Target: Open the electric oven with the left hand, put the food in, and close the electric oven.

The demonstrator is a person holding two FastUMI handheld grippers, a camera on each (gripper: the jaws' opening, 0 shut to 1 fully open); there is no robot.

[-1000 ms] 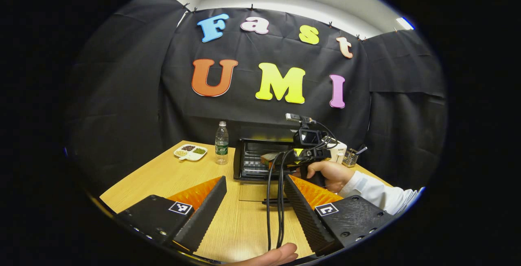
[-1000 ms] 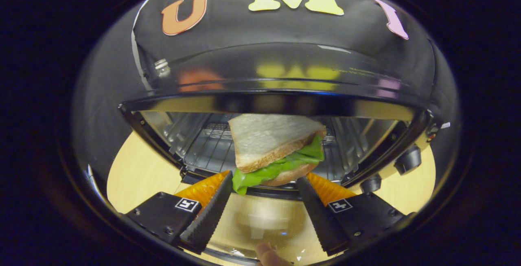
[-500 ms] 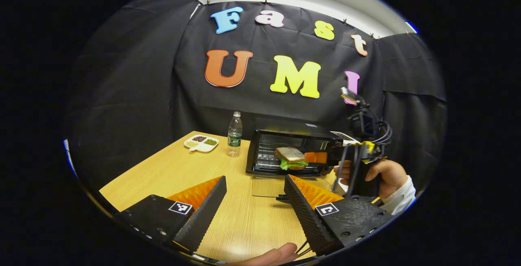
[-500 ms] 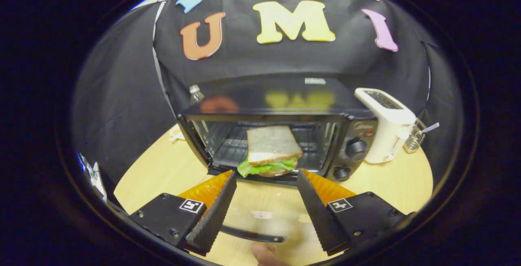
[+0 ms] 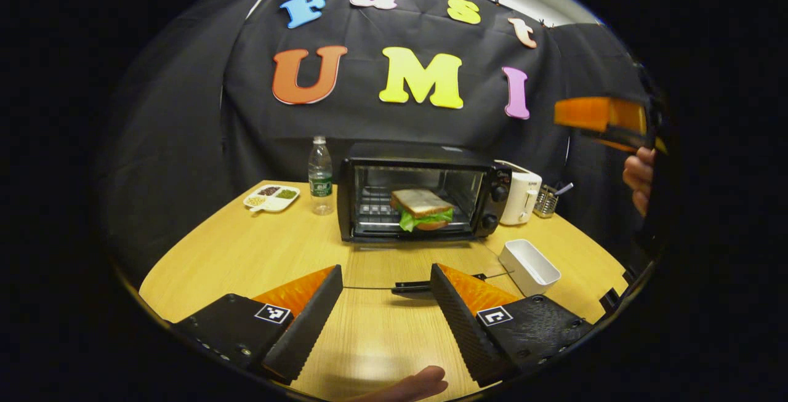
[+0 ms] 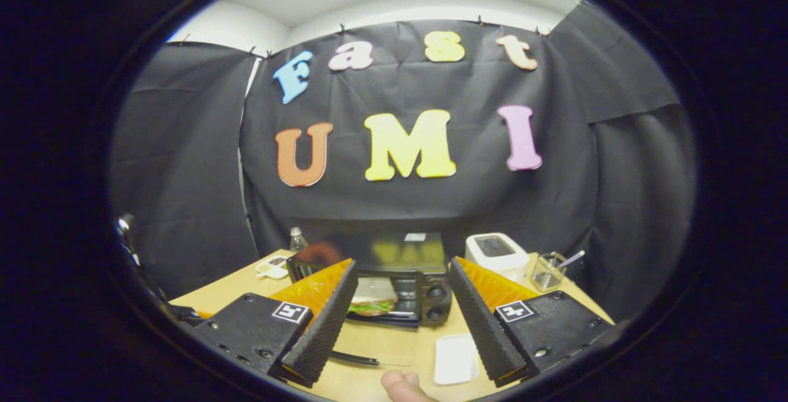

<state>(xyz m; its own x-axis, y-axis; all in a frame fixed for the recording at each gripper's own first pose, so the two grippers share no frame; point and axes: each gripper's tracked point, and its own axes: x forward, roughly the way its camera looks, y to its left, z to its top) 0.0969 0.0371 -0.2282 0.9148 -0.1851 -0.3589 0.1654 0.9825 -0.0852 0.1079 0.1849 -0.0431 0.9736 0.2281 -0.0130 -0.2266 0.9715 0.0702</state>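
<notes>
The black electric oven [image 5: 425, 168] stands at the back of the wooden table [image 5: 246, 260]. Its glass door [image 5: 418, 263] lies folded down flat, handle [image 5: 411, 288] toward me. A sandwich [image 5: 422, 208] of white bread and lettuce rests on the rack inside. My left gripper [image 5: 386, 269] hovers open and empty just in front of the door handle. My right gripper [image 6: 403, 266] is open and empty, held high and well back from the oven [image 6: 394, 266], with the sandwich [image 6: 371, 300] between its fingers in the distance. In the left gripper view the right gripper [image 5: 600, 116] is raised at the far right, a hand [image 5: 637, 171] on it.
A water bottle [image 5: 319, 174] and a divided snack plate [image 5: 271, 197] sit left of the oven. Right of it are a white toaster [image 5: 520, 192] and a wire utensil holder [image 5: 546, 201]. A white rectangular dish [image 5: 529, 265] lies near the door's right corner.
The right gripper let go of the sandwich on the oven rack, then drew back and rose away from the oven. The left gripper stayed open, its view swinging to face the oven squarely.
</notes>
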